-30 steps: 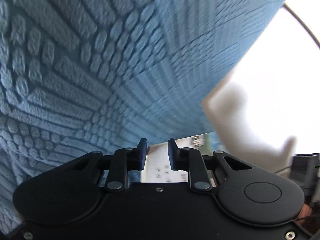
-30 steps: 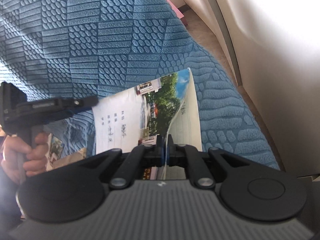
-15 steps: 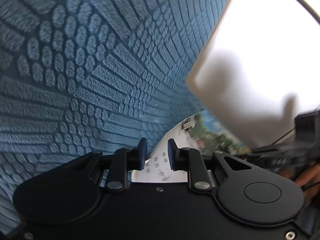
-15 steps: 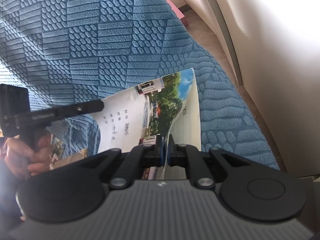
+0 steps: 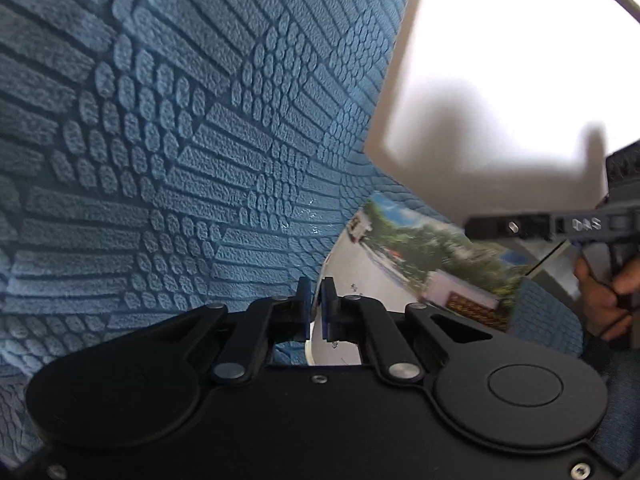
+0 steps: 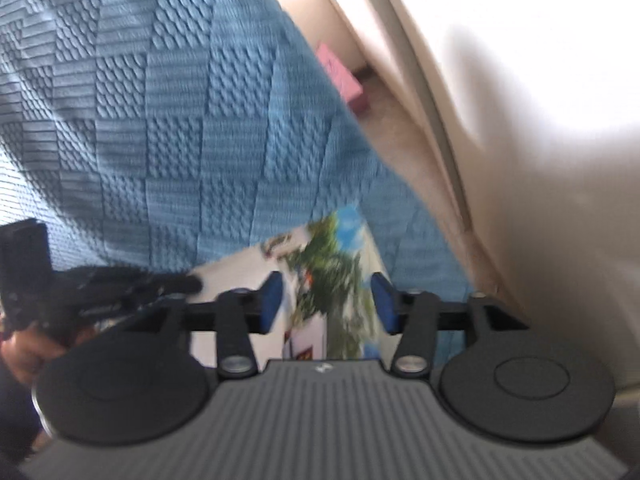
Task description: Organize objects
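A thin booklet (image 5: pixel 404 272) with a white cover and a photo of trees and buildings lies on a blue textured bedspread (image 5: pixel 168 152). My left gripper (image 5: pixel 317 312) is nearly shut, its blue pads pinching the booklet's white edge. My right gripper (image 6: pixel 326 300) is open, its blue pads (image 6: pixel 269 300) spread above the booklet (image 6: pixel 332 280) and holding nothing. The right gripper also shows at the right edge of the left wrist view (image 5: pixel 560 226), and the left gripper shows at the left of the right wrist view (image 6: pixel 132 284).
The bedspread (image 6: pixel 180 120) covers most of both views. A pale wall or cabinet side (image 6: pixel 540 100) stands close on the right of the bed. A pink box (image 6: pixel 340 76) lies in the narrow floor gap beside it. A white panel (image 5: pixel 500 80) rises behind the booklet.
My right gripper has opened and let go of the booklet. My left gripper has closed down onto the booklet's white edge. Both views have shifted and blurred.
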`<state>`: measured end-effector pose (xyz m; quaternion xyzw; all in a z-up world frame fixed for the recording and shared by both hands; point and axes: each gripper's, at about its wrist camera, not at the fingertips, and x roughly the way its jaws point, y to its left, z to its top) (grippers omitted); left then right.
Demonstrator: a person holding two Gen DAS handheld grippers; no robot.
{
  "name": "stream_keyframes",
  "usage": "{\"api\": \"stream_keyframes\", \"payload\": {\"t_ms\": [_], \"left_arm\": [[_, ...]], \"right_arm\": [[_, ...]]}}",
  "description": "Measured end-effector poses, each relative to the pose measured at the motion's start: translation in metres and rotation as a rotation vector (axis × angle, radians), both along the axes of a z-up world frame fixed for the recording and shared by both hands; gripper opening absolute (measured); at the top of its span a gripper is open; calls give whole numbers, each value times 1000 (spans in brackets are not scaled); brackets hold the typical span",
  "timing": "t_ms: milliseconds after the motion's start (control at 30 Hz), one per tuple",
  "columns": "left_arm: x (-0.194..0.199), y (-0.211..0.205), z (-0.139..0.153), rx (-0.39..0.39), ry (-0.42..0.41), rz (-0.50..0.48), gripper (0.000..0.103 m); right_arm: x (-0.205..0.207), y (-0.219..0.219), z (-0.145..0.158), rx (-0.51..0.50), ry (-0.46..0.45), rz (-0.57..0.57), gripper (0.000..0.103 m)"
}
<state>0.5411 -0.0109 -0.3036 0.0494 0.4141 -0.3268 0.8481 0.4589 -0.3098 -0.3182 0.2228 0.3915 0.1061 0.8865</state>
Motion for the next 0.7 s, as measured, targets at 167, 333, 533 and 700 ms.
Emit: {"api": "stream_keyframes", "payload": {"t_ms": [167,333,533,700], "left_arm": [[-13,19,25,-73,-11,-14,2],[-18,22,48,-87,-28,-55,1],[-21,10,46,-83,-35,-90,1],[-27,12,50,-94,-43,-117,1]], "right_arm": [[20,-10,0,25,-66,23,54],[55,-15,-13,85,-103,134,59],[100,-26,-32,168,-57,185,64],[123,-27,-36,261,-64,306,71]]}}
